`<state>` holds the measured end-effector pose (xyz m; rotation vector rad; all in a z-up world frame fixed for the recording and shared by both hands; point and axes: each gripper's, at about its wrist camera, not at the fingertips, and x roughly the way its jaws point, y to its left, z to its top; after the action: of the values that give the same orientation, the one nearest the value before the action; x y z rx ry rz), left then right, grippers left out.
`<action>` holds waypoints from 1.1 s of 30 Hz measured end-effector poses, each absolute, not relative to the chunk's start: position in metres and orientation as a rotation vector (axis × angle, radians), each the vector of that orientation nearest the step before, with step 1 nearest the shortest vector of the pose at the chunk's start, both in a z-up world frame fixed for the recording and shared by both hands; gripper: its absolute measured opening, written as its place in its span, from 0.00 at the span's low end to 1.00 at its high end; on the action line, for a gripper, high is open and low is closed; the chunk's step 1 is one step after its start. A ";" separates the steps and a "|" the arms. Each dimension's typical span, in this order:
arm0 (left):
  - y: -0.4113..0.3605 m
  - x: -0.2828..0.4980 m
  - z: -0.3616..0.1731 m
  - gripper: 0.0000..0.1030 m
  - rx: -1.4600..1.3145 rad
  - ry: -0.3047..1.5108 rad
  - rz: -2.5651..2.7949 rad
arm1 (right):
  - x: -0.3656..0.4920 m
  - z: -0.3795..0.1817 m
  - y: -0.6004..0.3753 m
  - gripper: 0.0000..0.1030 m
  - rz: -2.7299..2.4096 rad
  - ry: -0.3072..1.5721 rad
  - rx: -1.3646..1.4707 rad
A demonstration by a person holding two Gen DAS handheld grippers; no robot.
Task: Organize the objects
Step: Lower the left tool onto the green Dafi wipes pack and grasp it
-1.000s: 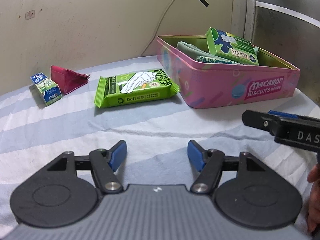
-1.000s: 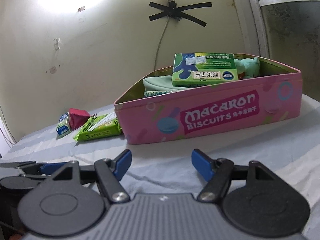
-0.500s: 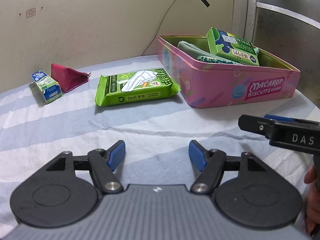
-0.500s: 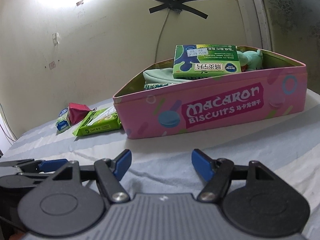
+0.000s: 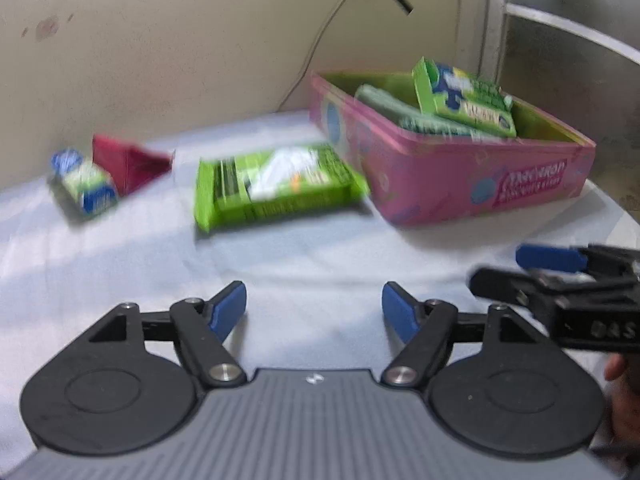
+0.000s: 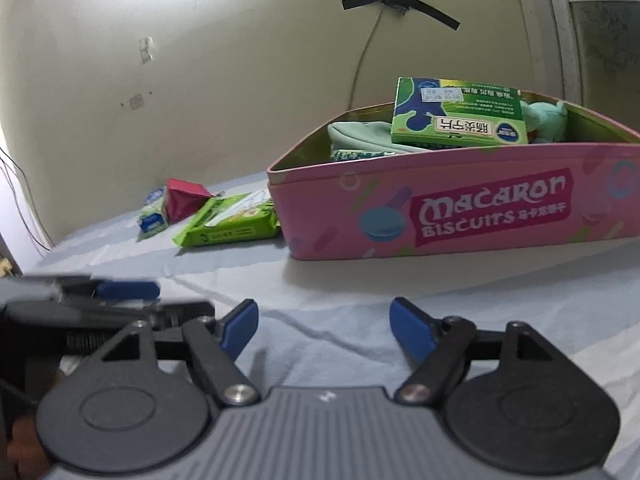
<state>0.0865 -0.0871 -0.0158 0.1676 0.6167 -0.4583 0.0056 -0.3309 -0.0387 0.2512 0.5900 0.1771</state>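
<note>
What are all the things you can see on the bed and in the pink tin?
Biscuit tin: one, pink, on the striped sheet, right.
Green box: one, in the tin, on top.
Folded cloth: one, pale green, in the tin.
Plush toy: one, mint, in the tin, behind the box.
Wipes pack: one, bright green, left of the tin.
Pouch: one, dark red, near the wall.
Small carton: one, blue and green, beside the pouch.
Left gripper: jaws opening, empty.
Right gripper: jaws opening, empty.
</note>
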 end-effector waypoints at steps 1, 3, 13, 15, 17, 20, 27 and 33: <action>-0.083 0.093 -0.009 0.76 0.199 0.579 -0.458 | 0.006 -0.039 -0.333 0.74 0.187 0.588 0.267; -0.078 0.104 0.005 0.93 0.277 0.484 -0.478 | 0.006 -0.039 -0.337 0.74 0.203 0.584 0.292; -0.110 0.215 0.008 0.96 0.321 0.497 -0.658 | 0.003 -0.039 -0.342 0.73 0.236 0.546 0.327; -0.117 0.231 -0.004 0.96 0.318 0.552 -0.691 | 0.005 -0.041 -0.345 0.73 0.245 0.549 0.349; -0.119 0.241 -0.017 0.97 0.298 0.601 -0.730 | 0.006 -0.043 -0.347 0.73 0.253 0.552 0.373; -0.112 0.242 -0.021 0.83 0.160 0.676 -0.828 | 0.008 -0.045 -0.351 0.73 0.260 0.553 0.403; -0.100 0.174 -0.019 0.83 0.185 0.641 -0.905 | 0.006 -0.044 -0.346 0.76 0.265 0.553 0.373; -0.093 0.115 -0.021 0.84 0.203 0.612 -0.919 | 0.009 -0.044 -0.337 0.82 0.351 0.597 0.322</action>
<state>0.1146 -0.0934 -0.0214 0.2029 0.6120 -0.9194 0.0089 -0.3371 -0.0444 0.3224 0.5971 0.3515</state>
